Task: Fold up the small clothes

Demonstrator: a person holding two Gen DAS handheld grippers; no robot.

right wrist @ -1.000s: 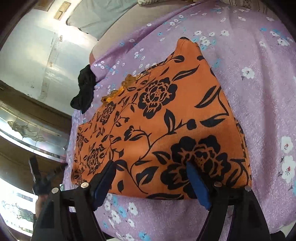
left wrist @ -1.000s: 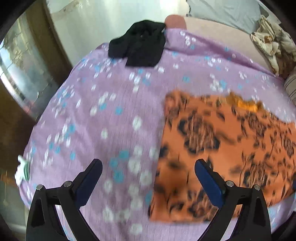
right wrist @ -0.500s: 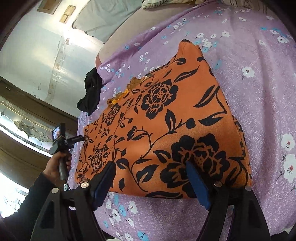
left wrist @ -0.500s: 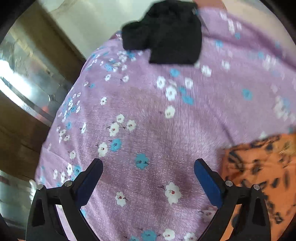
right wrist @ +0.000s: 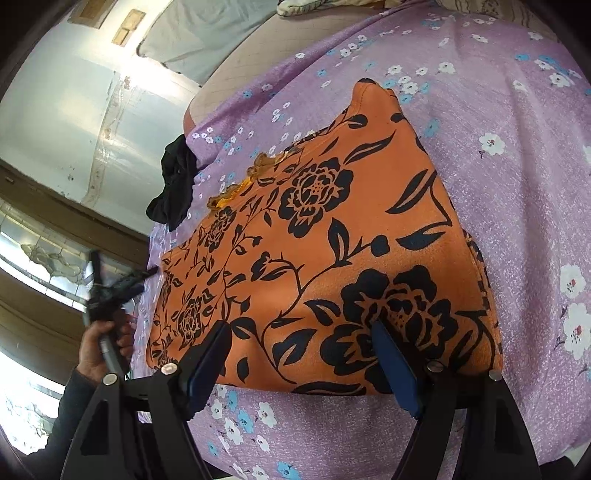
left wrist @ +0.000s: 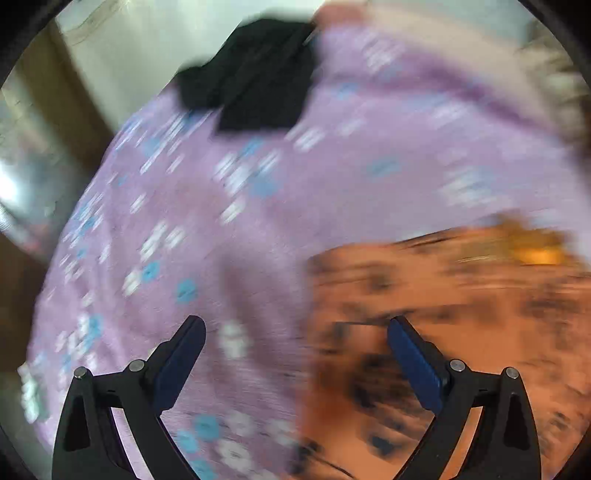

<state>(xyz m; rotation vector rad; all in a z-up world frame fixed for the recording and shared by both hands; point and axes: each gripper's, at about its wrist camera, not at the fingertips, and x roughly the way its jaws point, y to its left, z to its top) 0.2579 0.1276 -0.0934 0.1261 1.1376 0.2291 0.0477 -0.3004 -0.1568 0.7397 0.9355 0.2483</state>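
Note:
An orange garment with black flowers (right wrist: pixel 332 240) lies flat on the purple floral sheet (right wrist: pixel 517 184). My right gripper (right wrist: pixel 301 328) is open, hovering over the garment's near edge. My left gripper (left wrist: pixel 295 328) is open and empty above the sheet, at the garment's left edge (left wrist: pixel 443 314); this view is blurred by motion. In the right wrist view, the left gripper (right wrist: pixel 147 275) shows in a hand beside the garment's far left corner.
A black garment (left wrist: pixel 255 77) lies crumpled at the far edge of the sheet, also visible in the right wrist view (right wrist: pixel 175 184). A grey pillow (right wrist: pixel 207 33) and more cloth lie beyond. A wall and wood-framed glass stand to the left.
My left gripper swung away to the left over the bare sheet, then back toward the orange garment's left edge. The right gripper has stayed nearly still over the near edge.

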